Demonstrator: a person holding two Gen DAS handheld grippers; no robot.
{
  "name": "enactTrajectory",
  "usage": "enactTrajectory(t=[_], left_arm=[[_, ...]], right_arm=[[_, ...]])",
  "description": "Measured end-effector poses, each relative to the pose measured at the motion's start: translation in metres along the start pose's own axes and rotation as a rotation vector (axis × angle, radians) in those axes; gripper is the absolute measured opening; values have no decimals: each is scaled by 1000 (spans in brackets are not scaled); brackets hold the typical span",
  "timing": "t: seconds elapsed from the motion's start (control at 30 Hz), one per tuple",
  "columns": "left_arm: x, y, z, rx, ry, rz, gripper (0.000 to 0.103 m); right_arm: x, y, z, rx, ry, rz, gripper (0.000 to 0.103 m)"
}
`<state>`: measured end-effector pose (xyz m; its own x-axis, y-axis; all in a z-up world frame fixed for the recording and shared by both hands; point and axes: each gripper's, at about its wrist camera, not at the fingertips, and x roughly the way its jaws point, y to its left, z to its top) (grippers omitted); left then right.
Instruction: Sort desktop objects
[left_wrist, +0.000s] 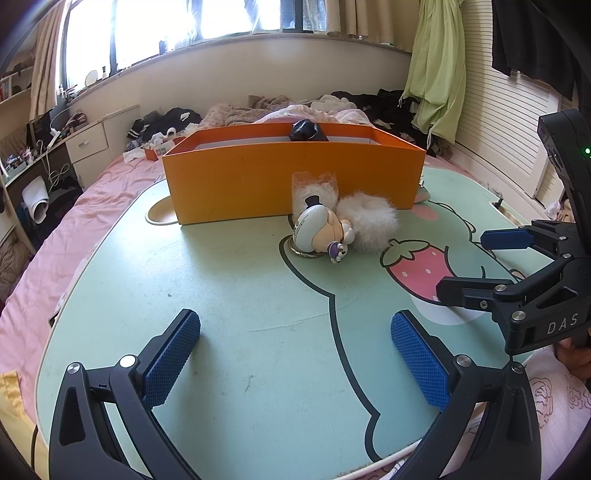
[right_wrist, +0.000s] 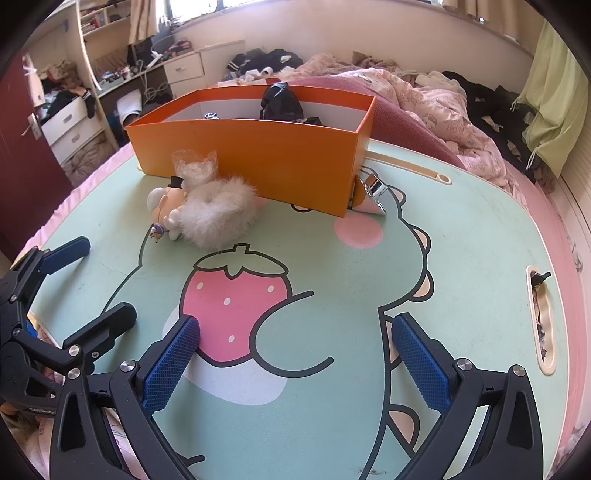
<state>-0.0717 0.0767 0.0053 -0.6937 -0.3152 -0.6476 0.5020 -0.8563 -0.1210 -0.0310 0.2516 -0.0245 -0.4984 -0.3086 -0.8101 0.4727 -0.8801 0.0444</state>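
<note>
An orange box (left_wrist: 288, 177) (right_wrist: 258, 155) stands at the far side of the green cartoon-print lap table (left_wrist: 229, 295) (right_wrist: 461, 258), with a black bag (left_wrist: 306, 130) (right_wrist: 280, 101) inside. Against its front wall lie a small figurine with a top hat (left_wrist: 319, 227) (right_wrist: 164, 206), a white fluffy scrunchie (left_wrist: 369, 218) (right_wrist: 218, 214) and a clear plastic wrap (left_wrist: 314, 186) (right_wrist: 194, 166). A shiny metal clip (right_wrist: 373, 190) lies by the box's right corner. My left gripper (left_wrist: 295, 354) (right_wrist: 96, 280) is open near the table's front edge. My right gripper (right_wrist: 295, 362) (left_wrist: 465, 262) is open over the strawberry print, empty.
The table rests on a bed with pink sheets (left_wrist: 92, 206) and rumpled blankets and clothes (right_wrist: 424, 96) behind the box. A desk with drawers (left_wrist: 88, 142) stands at the far left. The table has cut-out slots (right_wrist: 541, 317) near its right edge.
</note>
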Motion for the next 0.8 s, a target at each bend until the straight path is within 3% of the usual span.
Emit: enactTrajectory(t=[0.4,0.47,0.6,0.67,0.8], left_arm=[[0,-2,0,-7,-3,8,103],[0,-1,0,-7,-4,7,103],[0,-1,2,-8,-6,8,103],[0,-1,2,-8,-6,9,103],[0,-1,1,-10,-7,11,103]], right_arm=[[-3,-6,3,31,-6,-9,103],[-7,-12,5,60,-25,26,96],[-16,-35,19,164,-70,59,90],[-19,-58,34,277,-91,70,83],[-17,-90,64,391,-114,1,81]])
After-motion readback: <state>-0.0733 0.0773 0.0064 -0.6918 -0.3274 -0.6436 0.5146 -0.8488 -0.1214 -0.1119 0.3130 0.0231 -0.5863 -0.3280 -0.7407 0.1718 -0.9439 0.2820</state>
